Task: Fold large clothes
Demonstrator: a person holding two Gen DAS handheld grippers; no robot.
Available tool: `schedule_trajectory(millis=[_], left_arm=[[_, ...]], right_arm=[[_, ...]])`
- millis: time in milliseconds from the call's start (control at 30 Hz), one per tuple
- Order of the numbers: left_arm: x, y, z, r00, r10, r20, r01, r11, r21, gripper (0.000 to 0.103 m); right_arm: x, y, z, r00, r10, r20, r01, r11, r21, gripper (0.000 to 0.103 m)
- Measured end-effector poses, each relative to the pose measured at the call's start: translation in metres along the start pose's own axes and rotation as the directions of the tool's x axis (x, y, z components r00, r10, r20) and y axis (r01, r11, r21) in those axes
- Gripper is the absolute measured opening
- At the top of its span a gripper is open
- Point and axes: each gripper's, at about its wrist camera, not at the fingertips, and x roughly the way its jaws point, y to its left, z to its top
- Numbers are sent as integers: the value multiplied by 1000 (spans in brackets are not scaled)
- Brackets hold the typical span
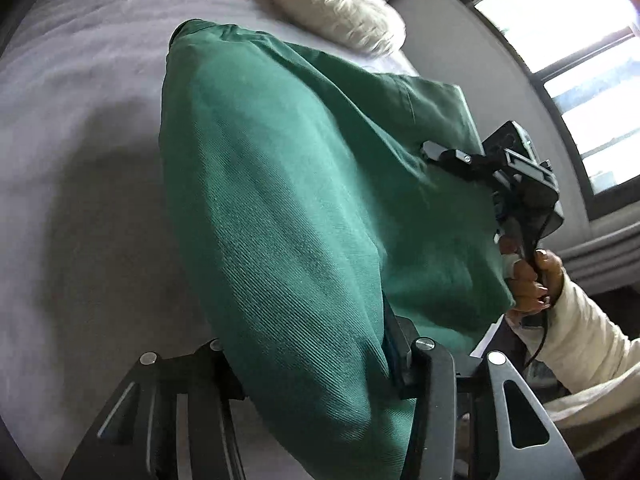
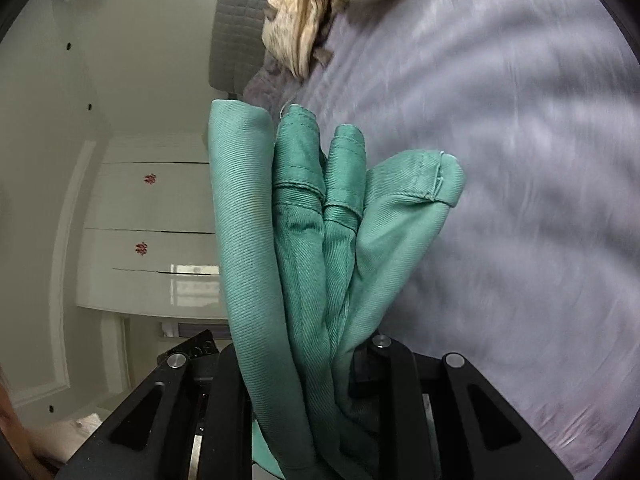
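on grey bedspread (image 1: 80, 160), ribbed green twill garment (image 1: 280, 200), bunched folds

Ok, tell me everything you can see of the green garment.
The green garment is a large piece of woven twill-like cloth with stitched hems. It hangs lifted over the lilac bedsheet, bunched in thick folds. The left gripper is shut on one gathered end, the right gripper on several stacked, hemmed layers. What kind of garment it is cannot be told.
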Motion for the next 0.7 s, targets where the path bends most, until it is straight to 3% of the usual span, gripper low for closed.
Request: schedule_trajectory(millis=[133, 267, 333, 367, 400, 433, 500, 567, 633, 667, 700], left_arm=[[5, 33, -48, 997, 52, -58, -55, 997, -49, 50], [24, 61, -80, 978, 153, -141, -164, 984, -76, 68], [9, 59, -85, 981, 149, -121, -158, 985, -63, 68], [-2, 60, -88, 981, 160, -114, -166, 985, -50, 68], [-10, 59, -86, 980, 168, -103, -173, 984, -44, 68], [-20, 59, -87, 982, 170, -87, -174, 984, -44, 68], [-42, 61, -81, 984, 179, -23, -180, 981, -66, 68], [-57, 67, -72, 975, 214, 52, -209, 973, -98, 68], [-52, 79, -57, 963, 252, 90, -240, 962, -129, 68], [-41, 82, -49, 958, 270, 97, -255, 956, -146, 69], [-31, 81, -47, 953, 287, 95, -271, 951, -152, 69]], right_arm=[[38, -20, -45, 999, -22, -40, 25, 998, 64, 23], [68, -40, -61, 976, -205, -69, 210, 975, 77, 26], [64, -36, -61, 965, -254, -66, 259, 963, 73, 33], [60, -28, -60, 947, -315, -63, 318, 947, 42, 40], [54, -21, -60, 923, -380, -58, 381, 925, 7, 55], [47, -9, -59, 888, -458, -37, 456, 889, -41, 60], [37, 8, -58, 863, -505, 10, 503, 860, -89, 61], [29, 24, -51, 863, -502, 61, 505, 855, -116, 61], [30, 30, -42, 873, -482, 76, 488, 862, -137, 53], [37, 32, -38, 873, -482, 71, 487, 861, -149, 21], [45, 32, -34, 866, -496, 61, 499, 853, -156, 4]])
